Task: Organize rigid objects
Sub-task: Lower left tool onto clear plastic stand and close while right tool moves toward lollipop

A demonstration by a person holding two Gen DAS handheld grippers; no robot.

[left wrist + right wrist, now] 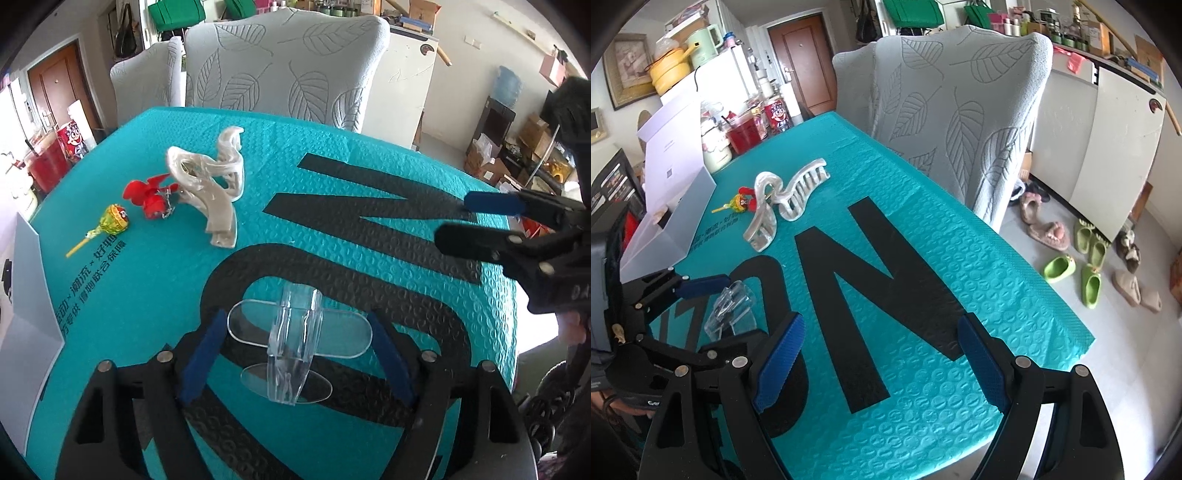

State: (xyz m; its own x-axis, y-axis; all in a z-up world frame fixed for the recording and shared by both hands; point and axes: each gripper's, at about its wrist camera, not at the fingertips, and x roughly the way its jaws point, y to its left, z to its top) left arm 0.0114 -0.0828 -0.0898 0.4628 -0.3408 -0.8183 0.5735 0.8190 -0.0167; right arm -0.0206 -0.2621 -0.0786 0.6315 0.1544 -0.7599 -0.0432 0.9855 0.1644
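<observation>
A clear acrylic stand [295, 343] rests on the teal bubble mat [369, 155], between the open fingers of my left gripper [295, 354]; the pads do not touch it. It also shows in the right wrist view [733, 308]. A pearly hair claw [210, 181] [783, 195], a red propeller charm [149, 195] and a lollipop [110, 221] lie further back on the left. My right gripper [882, 358] is open and empty over the mat, to the right of the stand; it shows in the left wrist view [476, 218].
A white open box [676, 206] sits at the mat's left edge [26, 295]. A leaf-patterned chair [288, 66] stands behind the table. Jars and bottles [750, 125] stand at the far left. Slippers [1078, 258] lie on the floor to the right.
</observation>
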